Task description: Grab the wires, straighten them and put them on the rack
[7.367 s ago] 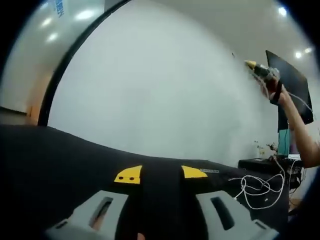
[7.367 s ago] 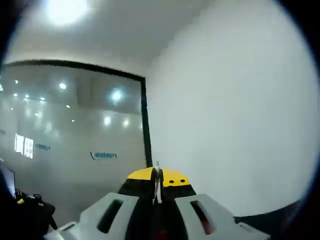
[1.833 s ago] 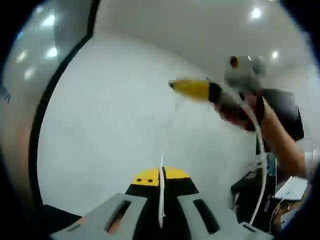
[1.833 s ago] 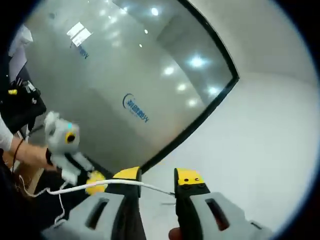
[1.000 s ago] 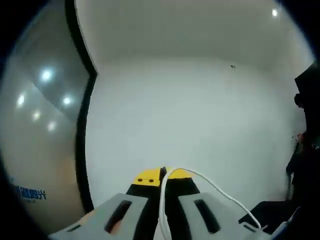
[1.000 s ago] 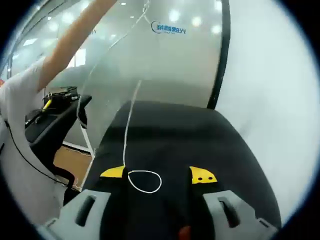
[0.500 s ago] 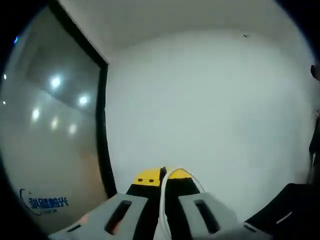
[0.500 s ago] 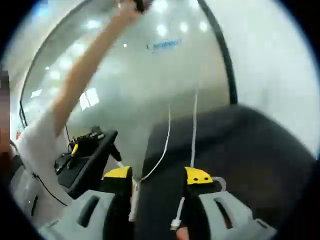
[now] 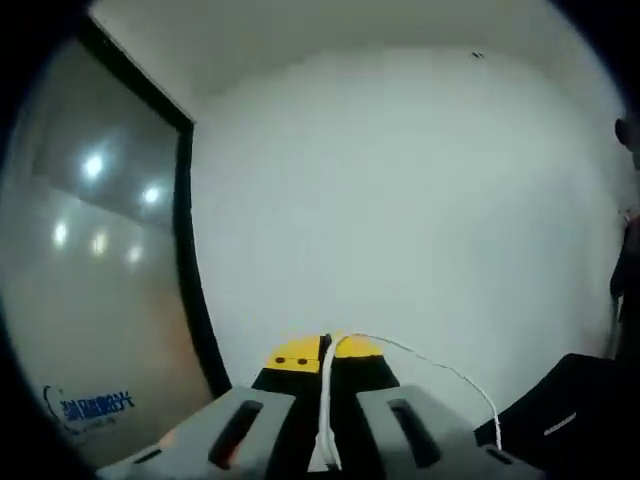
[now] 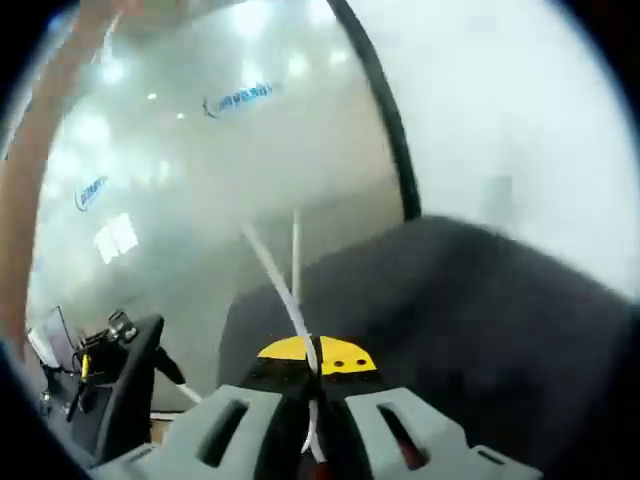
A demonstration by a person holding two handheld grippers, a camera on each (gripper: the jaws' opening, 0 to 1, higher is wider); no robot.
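Both grippers are clamped on the same white wire. Left gripper [image 9: 325, 350]: jaws closed, white wire [image 9: 325, 405] runs up the seam between them at bottom centre of the left gripper view, exits at the yellow tips, then arcs off to the lower right and drops toward the dark table edge [image 9: 580, 410]. Behind it are a plain white wall and a glass partition [image 9: 90, 300] at frame left. Right gripper [image 10: 312, 362]: jaws also shut on the wire [image 10: 285, 290], which leaves the tips and heads up and left in the right gripper view, with a second strand running nearly straight up beside it, over the black table [image 10: 480, 320]. An arm [image 10: 45, 150], blurred, crosses the upper left. My read: the wire's long axis runs out ahead of the right jaws toward the raised left gripper, so the span looks taut-ish there, slack on the left's far side. No rack identifiable; can't say which hand is nearer to it.
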